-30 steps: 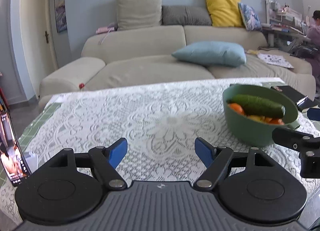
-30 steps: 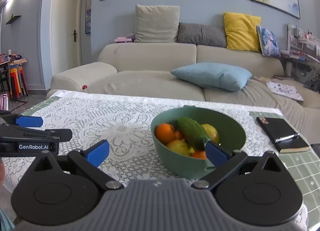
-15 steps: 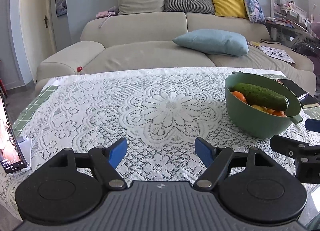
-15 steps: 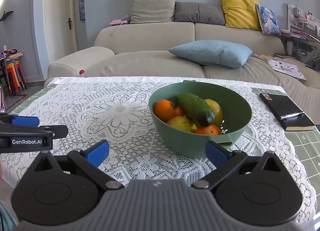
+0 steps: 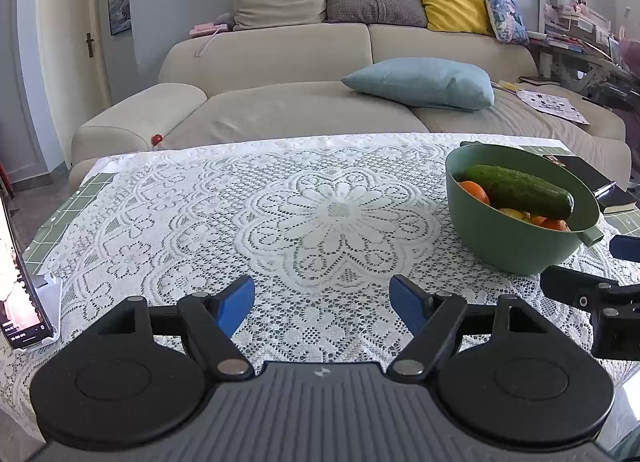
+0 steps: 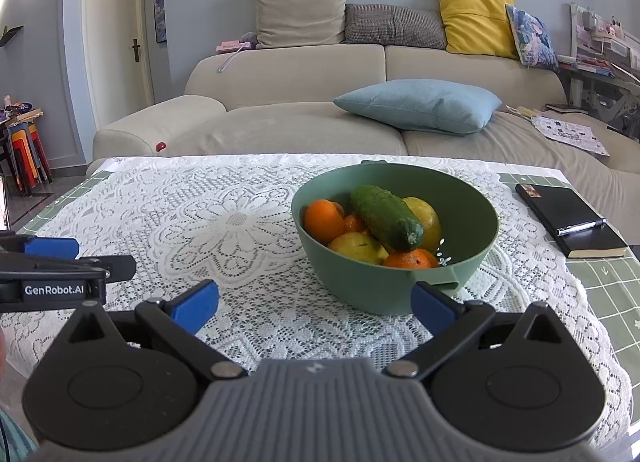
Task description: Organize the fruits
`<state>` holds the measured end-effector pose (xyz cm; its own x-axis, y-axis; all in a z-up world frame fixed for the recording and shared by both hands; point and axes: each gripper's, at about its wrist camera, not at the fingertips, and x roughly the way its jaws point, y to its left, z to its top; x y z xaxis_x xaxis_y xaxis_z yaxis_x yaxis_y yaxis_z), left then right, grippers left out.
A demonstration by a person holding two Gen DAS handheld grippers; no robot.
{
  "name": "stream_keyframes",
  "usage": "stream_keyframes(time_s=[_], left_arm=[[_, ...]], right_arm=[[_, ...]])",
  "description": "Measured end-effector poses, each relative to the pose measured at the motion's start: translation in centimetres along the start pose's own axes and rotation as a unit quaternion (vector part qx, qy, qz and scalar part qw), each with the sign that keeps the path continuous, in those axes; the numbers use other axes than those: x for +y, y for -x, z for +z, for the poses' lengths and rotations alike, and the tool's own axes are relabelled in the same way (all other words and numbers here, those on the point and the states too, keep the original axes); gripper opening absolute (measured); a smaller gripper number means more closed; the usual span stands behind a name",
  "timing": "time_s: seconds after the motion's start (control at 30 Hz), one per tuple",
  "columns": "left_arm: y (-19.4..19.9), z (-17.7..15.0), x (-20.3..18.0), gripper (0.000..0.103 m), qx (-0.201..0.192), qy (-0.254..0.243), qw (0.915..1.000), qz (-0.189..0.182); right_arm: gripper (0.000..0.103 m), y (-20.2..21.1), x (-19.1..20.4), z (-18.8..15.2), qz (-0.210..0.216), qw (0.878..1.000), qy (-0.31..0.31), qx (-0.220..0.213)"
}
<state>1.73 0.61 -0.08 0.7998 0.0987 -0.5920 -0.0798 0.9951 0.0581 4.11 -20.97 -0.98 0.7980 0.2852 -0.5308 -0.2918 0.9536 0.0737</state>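
"GenRobot.AI" is printed on the left gripper (image 6: 52,262), which sits left of the right gripper (image 6: 314,302). Both grippers hover with fingers spread, holding nothing. The green bowl (image 6: 476,218) with the cucumber (image 6: 386,216) and oranges (image 6: 323,220) stands just ahead of the right gripper; bare lace tablecloth (image 5: 320,214) lies ahead of the left gripper (image 5: 322,302). A black notebook (image 6: 568,218) lies near the table's right edge.

two low views, side by side, facing the sofa

both cameras look forward along their tools across the surface (image 5: 328,198) toward the sofa (image 6: 304,74). left view sits further left, bowl (image 5: 504,246) off to its right; right view has the bowl (image 6: 372,286) close and centred. each catches the other's tool at its edge.
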Motion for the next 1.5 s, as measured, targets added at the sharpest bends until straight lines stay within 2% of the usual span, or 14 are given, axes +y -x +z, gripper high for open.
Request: stream_keyframes(time_s=[1.5], left_arm=[[0.30, 0.01, -0.12, 0.090, -0.001, 0.001, 1.0000, -0.001]], right_arm=[[0.099, -0.07, -0.14, -0.14, 0.000, 1.000, -0.012, 0.006]])
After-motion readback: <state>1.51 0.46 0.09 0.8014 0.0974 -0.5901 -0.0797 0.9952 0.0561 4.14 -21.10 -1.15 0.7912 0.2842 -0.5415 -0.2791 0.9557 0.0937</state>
